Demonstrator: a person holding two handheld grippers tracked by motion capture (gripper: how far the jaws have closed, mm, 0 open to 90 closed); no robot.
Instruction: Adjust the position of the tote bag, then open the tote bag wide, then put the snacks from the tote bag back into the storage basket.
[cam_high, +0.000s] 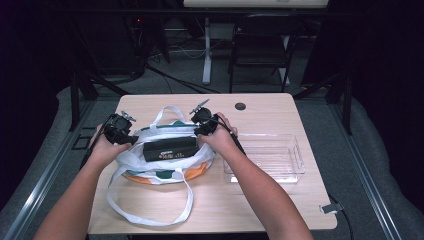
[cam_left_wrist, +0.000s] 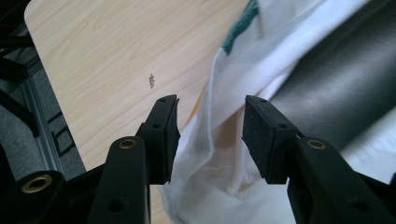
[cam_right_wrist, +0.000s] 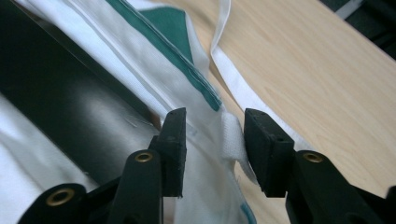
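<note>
**Soft bag, stiff box: grip the cloth rim at both ends**

Black jaws of the left gripper (cam_left_wrist: 210, 135) stand apart astride a fold of the white tote bag (cam_left_wrist: 219, 186); the right gripper (cam_right_wrist: 215, 144) likewise gapes around the bag's hem, with nothing pinched yet. Limp cloth will likely sag and slip, so the seamed rim looks the safest hold. A rigid black box (cam_high: 170, 148) lies in the bag's mouth at the table's (cam_high: 270, 107) middle. Both forearms reach forward, hands angled inward at opposite ends of the bag.
</note>
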